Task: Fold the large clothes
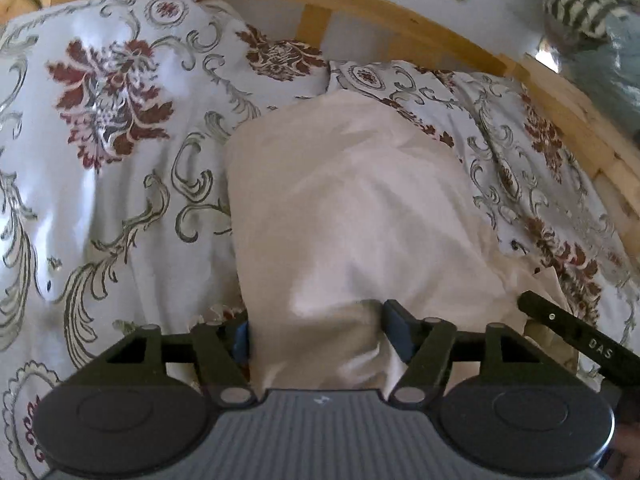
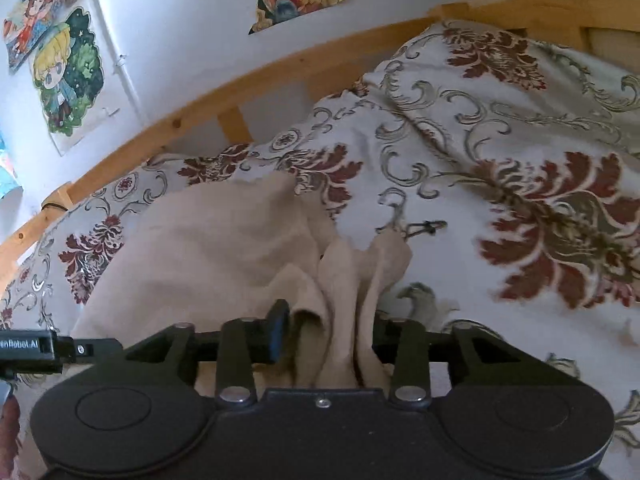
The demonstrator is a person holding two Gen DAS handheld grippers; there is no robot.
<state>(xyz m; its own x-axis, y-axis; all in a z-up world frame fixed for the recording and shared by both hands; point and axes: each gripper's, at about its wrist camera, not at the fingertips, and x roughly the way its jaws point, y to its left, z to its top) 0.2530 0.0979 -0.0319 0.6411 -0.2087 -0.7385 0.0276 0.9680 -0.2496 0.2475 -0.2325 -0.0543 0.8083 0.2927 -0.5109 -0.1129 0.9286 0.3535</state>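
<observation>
The cream garment [image 1: 352, 208] lies on the floral bedspread [image 1: 120, 128], inside the wooden bed frame [image 1: 360, 4]. Left gripper [image 1: 316, 332]: jaws wide apart, a broad fold of cloth between them. Right gripper [image 2: 332, 332]: jaws partly open, bunched fabric between; grip cannot be determined.

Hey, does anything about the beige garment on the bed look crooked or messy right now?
Yes. The cream fabric garment is bunched into loose vertical folds between the right gripper fingers, rather than lying flat on the floral bedspread.
</observation>
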